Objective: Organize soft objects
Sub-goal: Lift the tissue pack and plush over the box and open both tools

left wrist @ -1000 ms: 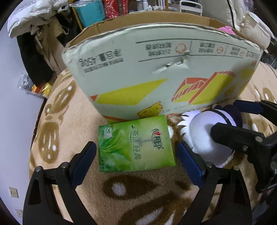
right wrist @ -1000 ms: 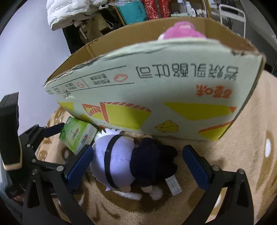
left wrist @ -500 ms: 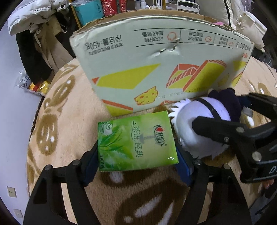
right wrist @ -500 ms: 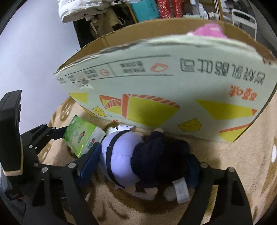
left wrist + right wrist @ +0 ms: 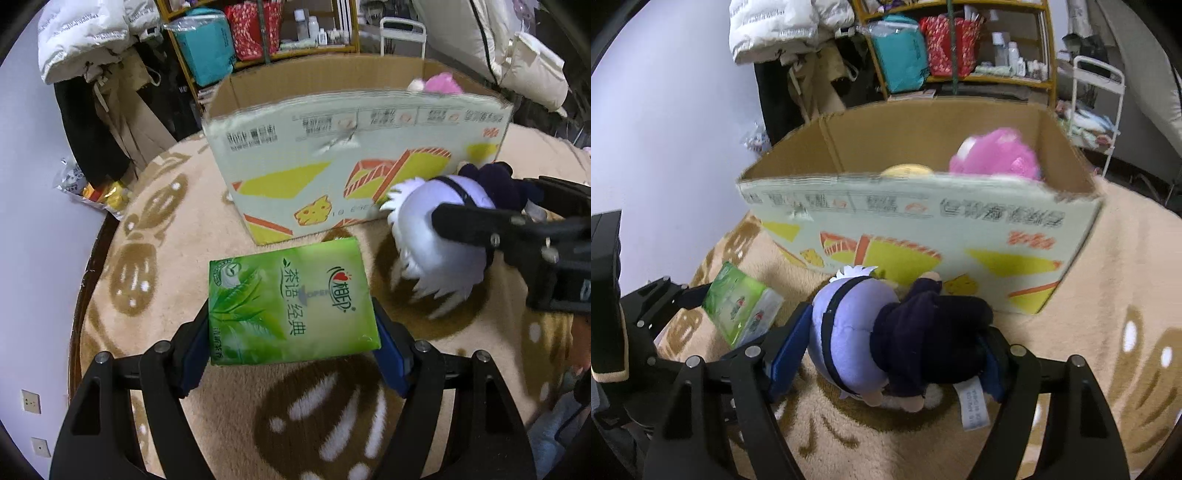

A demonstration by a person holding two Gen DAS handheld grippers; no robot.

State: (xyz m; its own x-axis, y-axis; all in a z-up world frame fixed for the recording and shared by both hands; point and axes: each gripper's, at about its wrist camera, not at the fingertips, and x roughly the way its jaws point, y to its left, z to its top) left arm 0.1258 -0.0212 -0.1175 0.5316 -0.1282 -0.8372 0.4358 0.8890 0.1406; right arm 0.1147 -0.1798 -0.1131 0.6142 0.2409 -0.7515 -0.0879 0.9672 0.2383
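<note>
My left gripper [image 5: 293, 339] is shut on a green tissue pack [image 5: 290, 302] and holds it above the beige rug. The pack also shows in the right wrist view [image 5: 740, 308]. My right gripper [image 5: 886, 350] is shut on a plush doll [image 5: 882, 336] with a lilac head and dark navy body, lifted off the rug; the doll shows at the right of the left wrist view [image 5: 439, 243]. Ahead stands an open cardboard box [image 5: 923, 221] holding a pink plush [image 5: 993, 155] and a yellow soft thing [image 5: 905, 170].
A beige rug with brown patterns [image 5: 155, 236] covers the surface. Behind the box are shelves with bags and bottles [image 5: 942, 48], hanging coats [image 5: 88, 74] and a white rack [image 5: 1100, 85]. A wall is at the left.
Both grippers closed on their objects and lifted them up and back from the box's front wall; the box's inside now shows.
</note>
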